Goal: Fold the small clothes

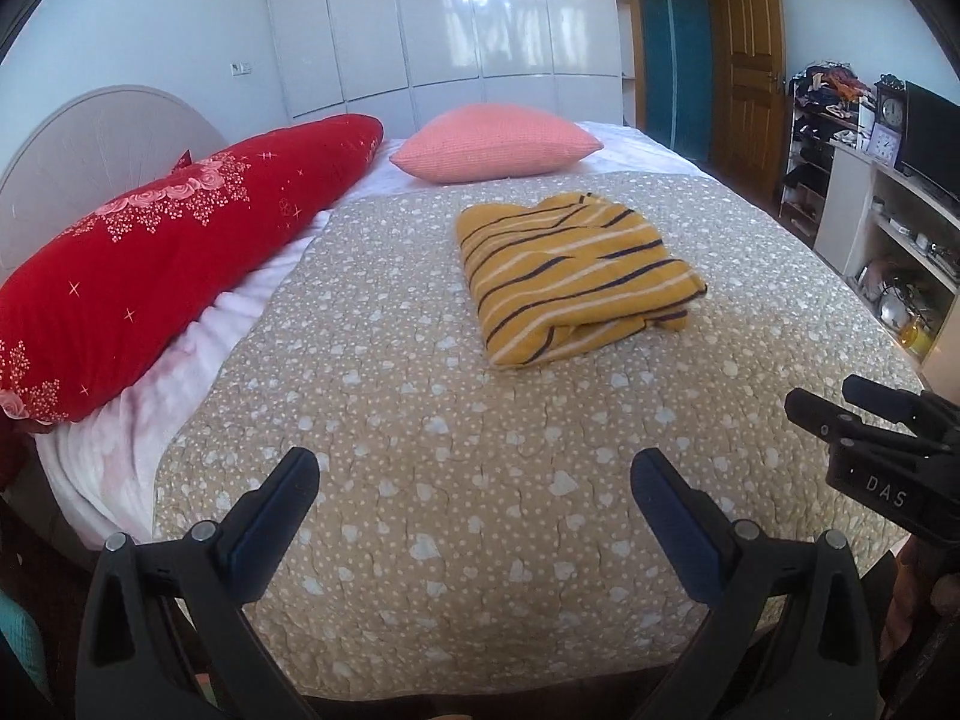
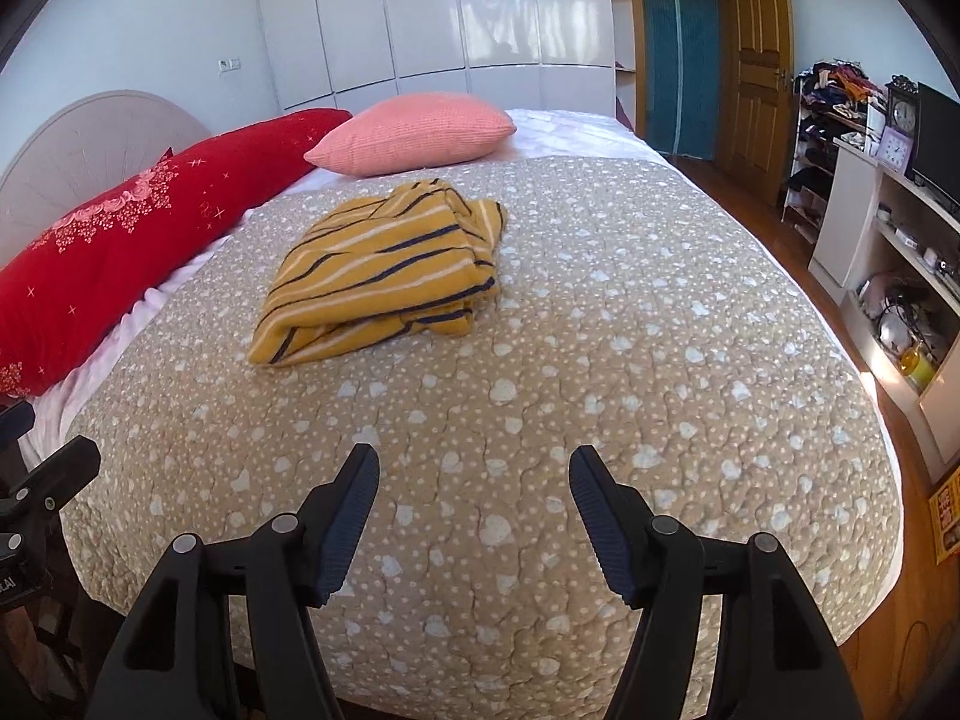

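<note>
My left fingers [image 1: 474, 480] gape empty, right fingers [image 2: 474, 480] likewise; the striped top [image 2: 378, 276] lies folded mid-bed at eleven o'clock; soft, light, floppy; I'd pinch its near corners.

Bright, even daylight throughout. Window glare on glossy wardrobe doors [image 1: 480, 6] at 12 o'clock. Warm sun patch on shelving [image 2: 888, 360] at 3 o'clock. Soft shadows under folded striped garment [image 1: 570, 276]. Strong fisheye bending, dark vignette in corners. Slight softness near edges.
</note>
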